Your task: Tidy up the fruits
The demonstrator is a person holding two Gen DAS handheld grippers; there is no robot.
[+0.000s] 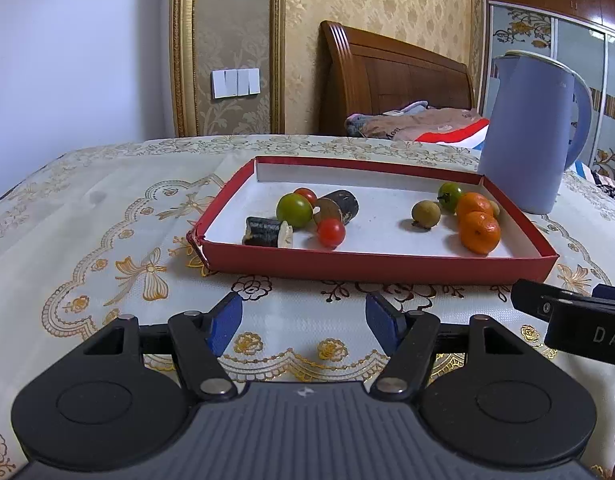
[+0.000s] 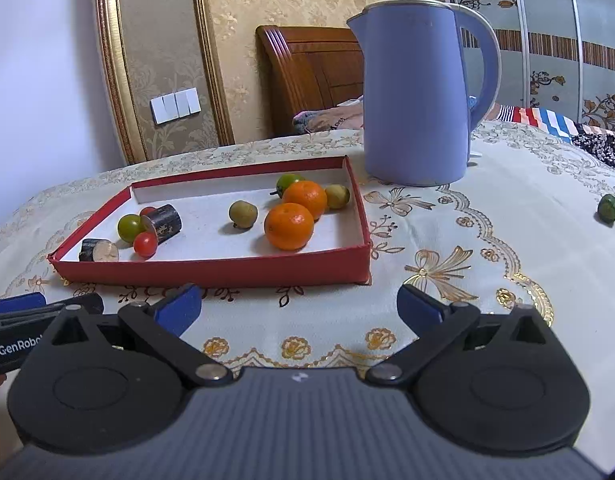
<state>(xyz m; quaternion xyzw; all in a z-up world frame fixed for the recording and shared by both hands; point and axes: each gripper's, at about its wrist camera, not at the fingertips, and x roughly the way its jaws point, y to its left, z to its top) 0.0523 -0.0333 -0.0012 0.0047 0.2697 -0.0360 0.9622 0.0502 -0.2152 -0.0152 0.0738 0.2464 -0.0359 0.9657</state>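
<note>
A shallow red tray (image 1: 371, 267) (image 2: 211, 270) with a white floor lies on the tablecloth. On its left side sit a green fruit (image 1: 294, 207), two small red tomatoes (image 1: 331, 232) and two dark cane pieces (image 1: 263, 231). Its right side holds two oranges (image 1: 479, 232) (image 2: 289, 226), a tan longan (image 1: 426, 212) (image 2: 243, 213) and another green fruit (image 1: 450, 196). One green fruit (image 2: 607, 208) lies alone on the cloth at the far right. My left gripper (image 1: 303, 320) is open and empty in front of the tray. My right gripper (image 2: 299, 307) stands wide open and empty, near the tray's front right corner.
A tall blue kettle (image 2: 417, 92) (image 1: 531, 132) stands just behind the tray's right end. The table is covered by a cream cloth (image 2: 467, 264) with gold patterns. A wooden headboard (image 1: 391, 80) and bedding lie beyond the table's far edge.
</note>
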